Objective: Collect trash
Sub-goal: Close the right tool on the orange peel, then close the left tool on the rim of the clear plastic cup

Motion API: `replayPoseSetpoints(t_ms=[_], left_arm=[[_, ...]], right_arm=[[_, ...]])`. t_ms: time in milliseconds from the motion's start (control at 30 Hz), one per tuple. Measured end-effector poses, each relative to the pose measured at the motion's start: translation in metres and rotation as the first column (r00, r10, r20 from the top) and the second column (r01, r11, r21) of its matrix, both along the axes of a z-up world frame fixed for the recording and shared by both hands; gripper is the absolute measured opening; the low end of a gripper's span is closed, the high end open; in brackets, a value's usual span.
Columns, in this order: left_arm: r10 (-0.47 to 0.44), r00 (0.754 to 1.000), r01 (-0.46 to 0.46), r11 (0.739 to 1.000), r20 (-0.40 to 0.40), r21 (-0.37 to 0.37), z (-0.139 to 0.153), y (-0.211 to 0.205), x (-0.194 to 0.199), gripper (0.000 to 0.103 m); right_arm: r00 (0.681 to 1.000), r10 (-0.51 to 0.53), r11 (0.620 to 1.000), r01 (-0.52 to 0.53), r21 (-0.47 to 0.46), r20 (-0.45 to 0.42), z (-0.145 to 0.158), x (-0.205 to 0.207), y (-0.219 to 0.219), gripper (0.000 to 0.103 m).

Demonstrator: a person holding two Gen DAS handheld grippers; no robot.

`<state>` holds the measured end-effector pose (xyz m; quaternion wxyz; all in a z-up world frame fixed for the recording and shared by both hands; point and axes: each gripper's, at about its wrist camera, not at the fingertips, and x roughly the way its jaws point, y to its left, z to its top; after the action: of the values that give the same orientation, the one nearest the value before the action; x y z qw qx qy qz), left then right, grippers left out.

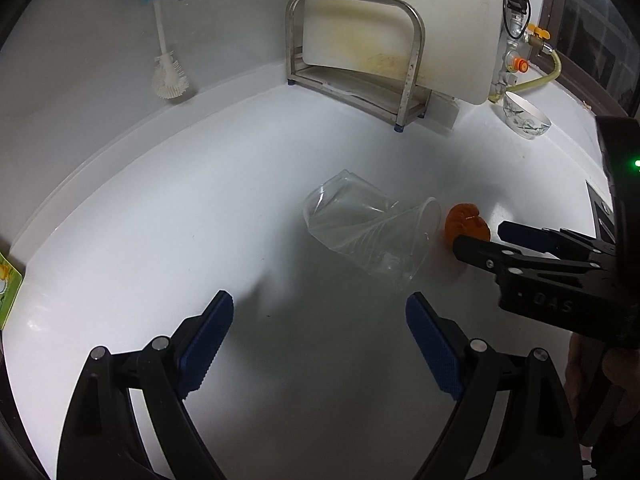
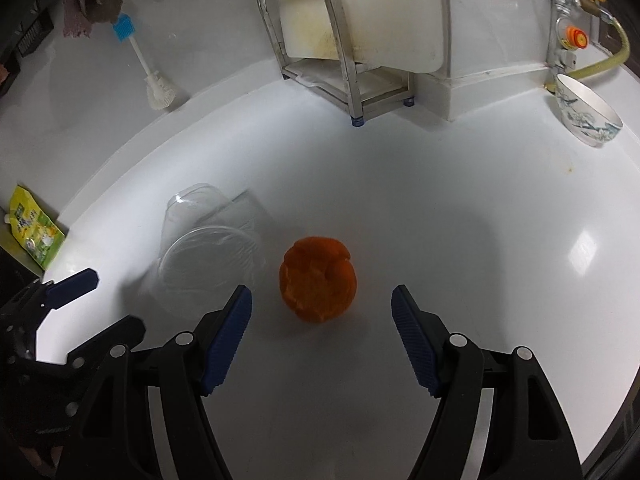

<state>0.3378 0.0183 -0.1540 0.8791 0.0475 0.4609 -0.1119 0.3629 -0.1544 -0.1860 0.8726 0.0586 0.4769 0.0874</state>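
A crushed clear plastic cup point(image 1: 368, 232) lies on its side on the white counter, just ahead of my open left gripper point(image 1: 320, 312). An orange peel point(image 1: 466, 222) sits to its right. In the right wrist view the orange peel point(image 2: 318, 282) lies just ahead of my open right gripper point(image 2: 322, 308), between the lines of its fingers, untouched. The cup point(image 2: 208, 240) is to the peel's left. The right gripper point(image 1: 484, 240) shows at the right of the left view, next to the peel. The left gripper point(image 2: 112, 304) shows at the lower left of the right view.
A steel rack point(image 2: 344, 60) holding a white cutting board point(image 2: 360, 8) stands at the back wall. A white brush with blue handle point(image 2: 154, 80) leans at the back left. A patterned bowl point(image 2: 586, 114) sits at the back right below gas pipes point(image 2: 576, 36). A green packet point(image 2: 34, 228) lies at the left edge.
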Motion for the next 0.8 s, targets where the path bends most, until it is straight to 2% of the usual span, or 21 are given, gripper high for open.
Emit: replayPoseSetpoints(t_ms=[200, 267, 333, 533, 600, 800], left_arm=[[-0.003, 1.0, 0.003, 1.0, -0.001, -0.013, 0.001, -0.001, 0.001, 0.086], [-0.005, 1.0, 0.005, 1.0, 0.0, -0.013, 0.001, -0.002, 0.001, 0.086], [-0.005, 1.0, 0.005, 1.0, 0.0, -0.015, 0.001, -0.002, 0.002, 0.086], [-0.009, 1.0, 0.009, 1.0, 0.001, -0.025, 0.003, -0.005, 0.004, 0.086], [-0.012, 1.0, 0.012, 1.0, 0.004, -0.023, 0.003, -0.007, 0.004, 0.086], [-0.016, 1.0, 0.017, 0.999, 0.006, -0.029, 0.0, -0.011, 0.009, 0.086]], right_arm=[[1.0, -0.002, 1.0, 0.001, -0.014, -0.005, -0.006, 0.006, 0.002, 0.069], [1.0, 0.003, 1.0, -0.003, -0.025, -0.002, -0.006, 0.006, 0.003, 0.063], [1.0, 0.011, 1.0, -0.011, -0.022, -0.012, -0.009, 0.008, 0.003, 0.049], [0.999, 0.038, 0.999, -0.038, -0.027, 0.008, -0.007, 0.006, 0.008, 0.031], [0.999, 0.043, 0.998, -0.042, -0.038, 0.021, -0.004, 0.003, 0.009, 0.028], [1.0, -0.009, 1.0, 0.008, 0.016, 0.015, -0.003, -0.004, -0.007, 0.024]])
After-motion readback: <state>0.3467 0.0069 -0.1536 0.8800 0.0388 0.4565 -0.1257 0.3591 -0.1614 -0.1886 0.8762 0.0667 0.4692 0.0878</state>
